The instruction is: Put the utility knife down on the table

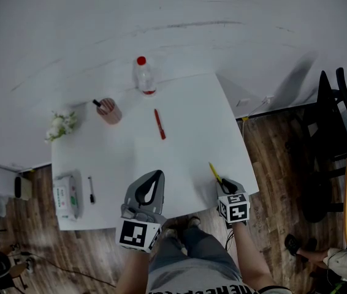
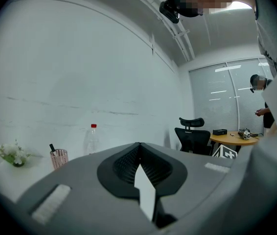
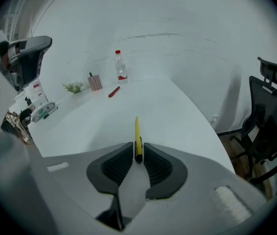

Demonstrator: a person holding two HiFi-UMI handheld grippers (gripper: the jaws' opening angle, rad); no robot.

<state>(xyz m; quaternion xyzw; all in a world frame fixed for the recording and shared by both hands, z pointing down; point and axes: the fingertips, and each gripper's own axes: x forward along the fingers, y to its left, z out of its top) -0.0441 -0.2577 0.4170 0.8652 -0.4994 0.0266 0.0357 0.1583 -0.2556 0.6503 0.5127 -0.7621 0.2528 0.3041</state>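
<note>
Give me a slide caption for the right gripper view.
Right gripper clamps a yellow utility knife over the white table, red pen and bottle beyond.

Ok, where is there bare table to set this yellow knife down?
Bare: the right half of the table, from the knife in the right gripper ahead to the red pen; also the middle, between pen and left gripper. Crowded: far edge with bottle, cup, flowers; near-left corner with pack and marker.
</note>
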